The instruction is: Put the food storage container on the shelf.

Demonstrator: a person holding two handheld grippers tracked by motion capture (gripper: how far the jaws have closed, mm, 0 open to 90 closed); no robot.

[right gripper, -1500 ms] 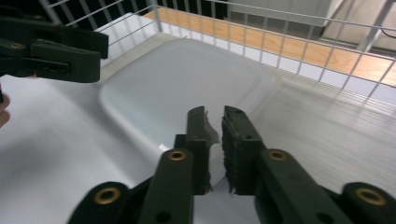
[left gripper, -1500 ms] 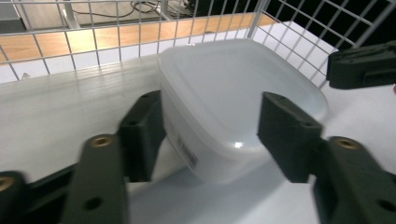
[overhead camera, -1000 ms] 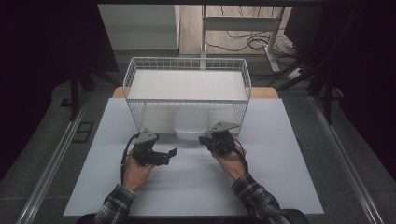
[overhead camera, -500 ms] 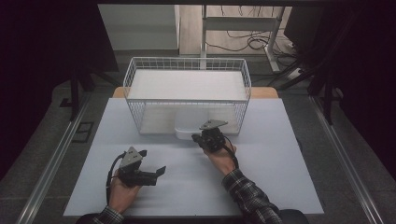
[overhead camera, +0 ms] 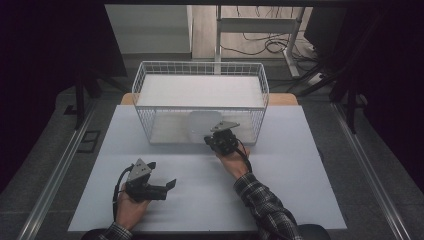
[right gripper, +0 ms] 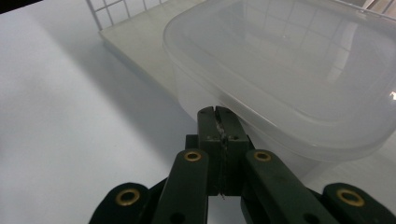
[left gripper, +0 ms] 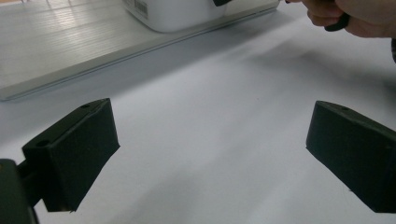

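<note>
Sitting just inside the wire basket's open front, the plastic tub lies straight ahead of the right gripper, jaws pressed together, probably empty. Wide-open left gripper rests farther back.

The high view is dim at its edges, the surroundings nearly black at the left and right, while the white table is evenly lit from above; soft shadows lie under the left gripper and beside the right gripper; detail is slightly soft and grainy. In the left gripper view the table glows pale with a broad diffuse shadow near its far right edge; the near jaws are blurred and dark; the basket floor shows streaky reflections. In the right gripper view the translucent container carries grid-shaped reflections and a small glare spot at the right edge; the jaws are sharp, the background soft.
</note>
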